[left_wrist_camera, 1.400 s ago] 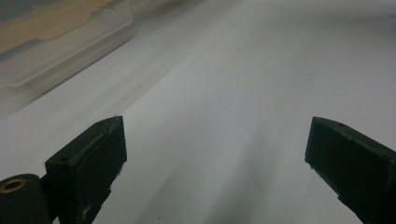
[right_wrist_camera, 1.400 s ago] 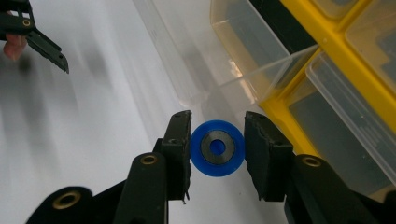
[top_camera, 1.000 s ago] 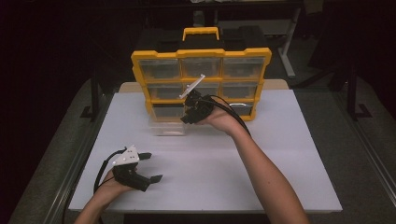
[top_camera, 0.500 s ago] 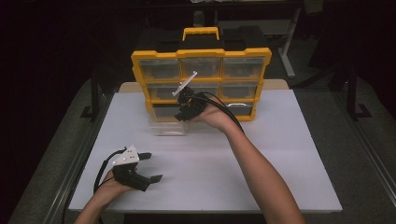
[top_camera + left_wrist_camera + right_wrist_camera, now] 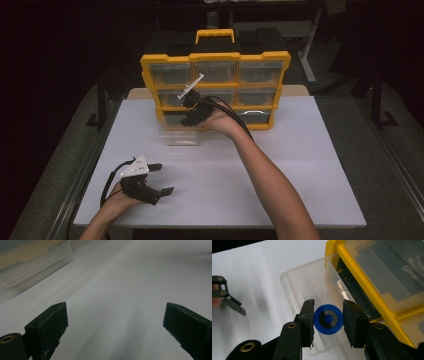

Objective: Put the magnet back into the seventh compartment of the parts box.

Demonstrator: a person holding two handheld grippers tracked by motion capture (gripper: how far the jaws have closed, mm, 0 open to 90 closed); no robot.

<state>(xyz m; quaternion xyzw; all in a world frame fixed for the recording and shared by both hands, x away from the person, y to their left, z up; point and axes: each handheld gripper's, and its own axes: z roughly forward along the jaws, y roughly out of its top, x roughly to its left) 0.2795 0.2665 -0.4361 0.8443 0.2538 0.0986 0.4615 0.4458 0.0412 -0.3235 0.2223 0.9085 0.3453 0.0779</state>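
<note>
While the left tool (image 5: 160,179) is being rested open on the worktop (image 5: 300,165), a small, stiff, likely light blue disc (image 5: 328,319) is being gripped by its edges in the right tool (image 5: 328,322) above the clear drawer (image 5: 309,290).

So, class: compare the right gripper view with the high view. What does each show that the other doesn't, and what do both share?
The right gripper view alone shows a blue disc clamped between the right gripper jaws. The high view alone shows the organiser's yellow carry handle and both forearms. Both show the yellow drawer organiser, the clear drawer pulled out at its base, the white table and the left gripper, jaws apart.
</note>
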